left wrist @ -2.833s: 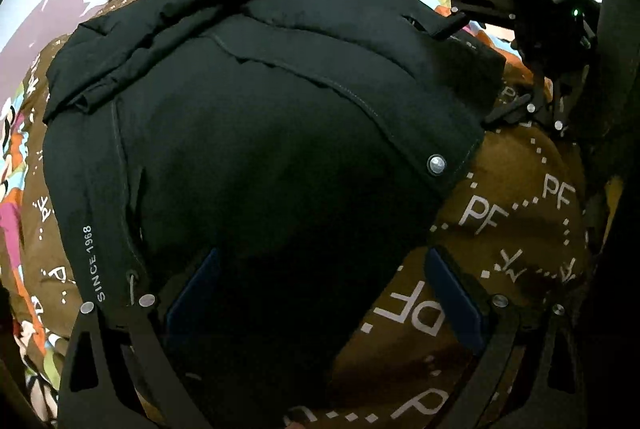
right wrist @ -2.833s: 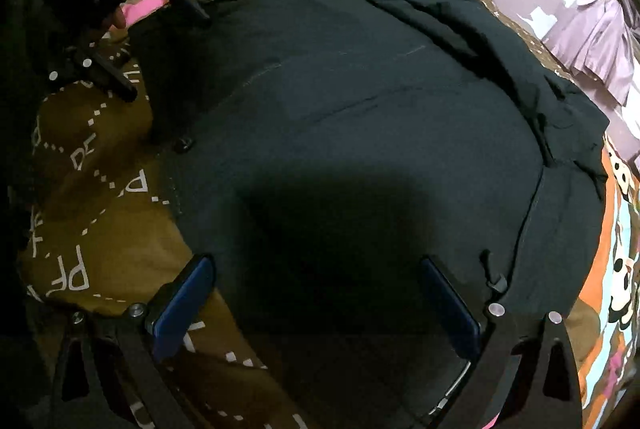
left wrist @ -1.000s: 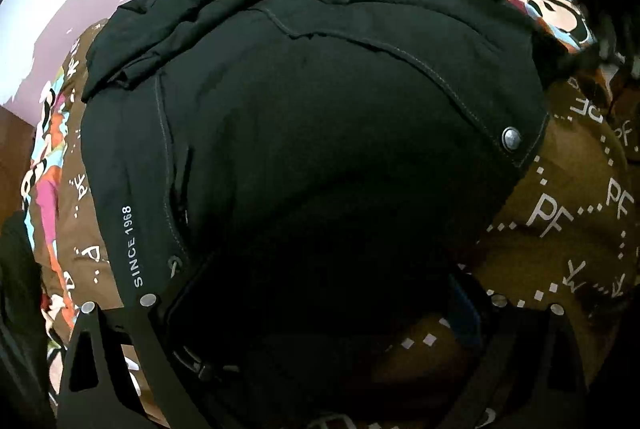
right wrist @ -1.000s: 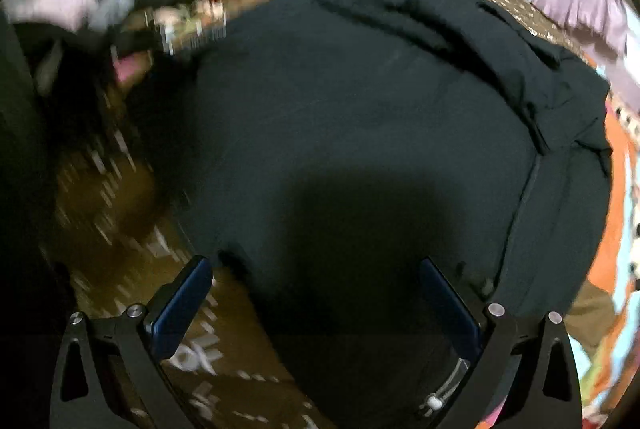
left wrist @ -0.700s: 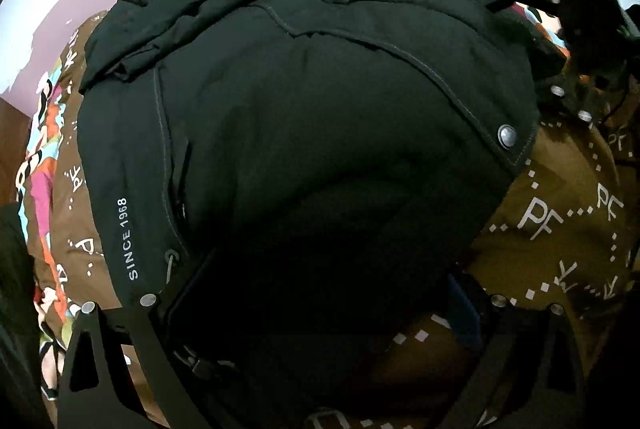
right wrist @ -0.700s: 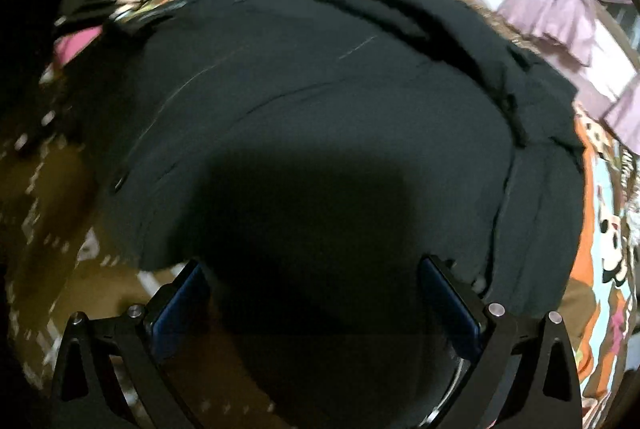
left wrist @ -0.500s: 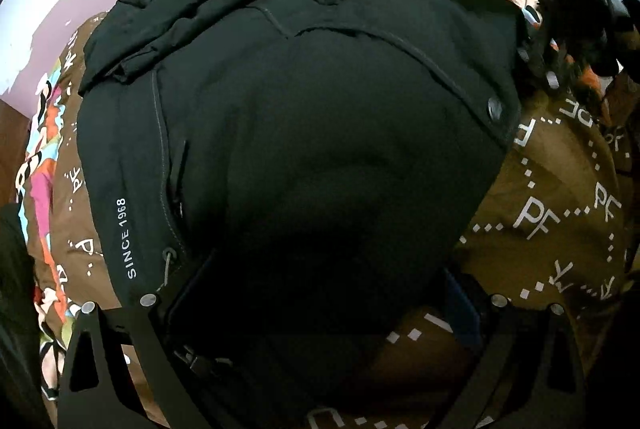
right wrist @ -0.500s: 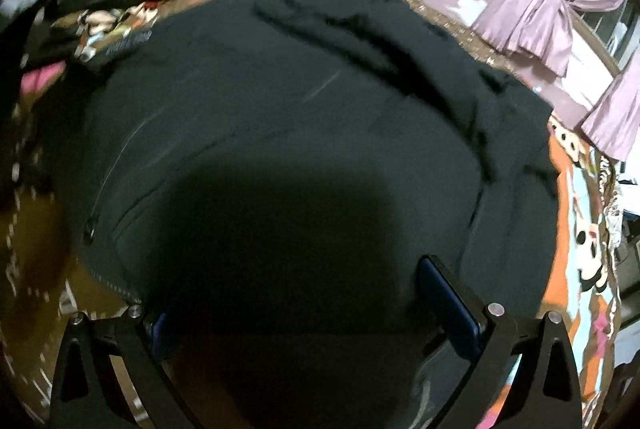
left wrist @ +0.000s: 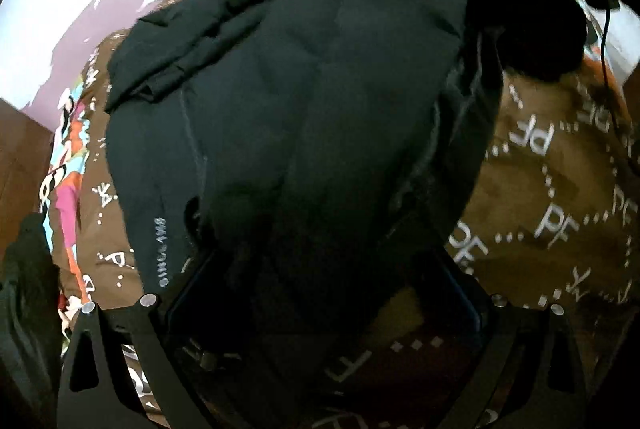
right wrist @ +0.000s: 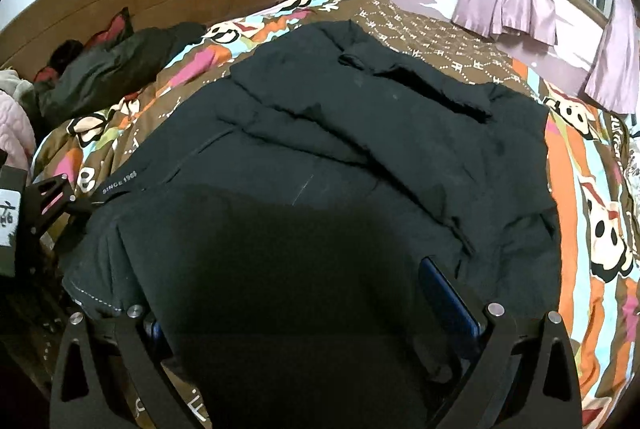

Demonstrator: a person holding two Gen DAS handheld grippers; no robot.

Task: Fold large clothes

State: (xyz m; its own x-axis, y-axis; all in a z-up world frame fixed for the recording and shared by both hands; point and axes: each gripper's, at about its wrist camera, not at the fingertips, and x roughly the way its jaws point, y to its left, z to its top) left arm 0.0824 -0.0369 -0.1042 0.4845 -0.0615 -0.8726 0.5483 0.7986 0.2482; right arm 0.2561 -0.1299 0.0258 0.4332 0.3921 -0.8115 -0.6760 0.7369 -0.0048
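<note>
Lifted off the brown quilt (left wrist: 560, 165) since half a second before, near hem of the black jacket (left wrist: 320, 89), raised at both corners. Left gripper (left wrist: 324, 293) spread wide, dark cloth bunched between its blue pads, grip impossible to tell. Right gripper (right wrist: 316, 301) likewise wide, hem draped across. Rest of jacket still flat on the bed (right wrist: 592, 197).

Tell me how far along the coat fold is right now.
Early. Done: the black padded coat lies spread on the patterned brown bedspread, a sleeve laid across its back. In hand: its near hem runs between the fingers of both the left gripper and right gripper, apparently lifted. Left: carrying the hem over and any further folds.
</note>
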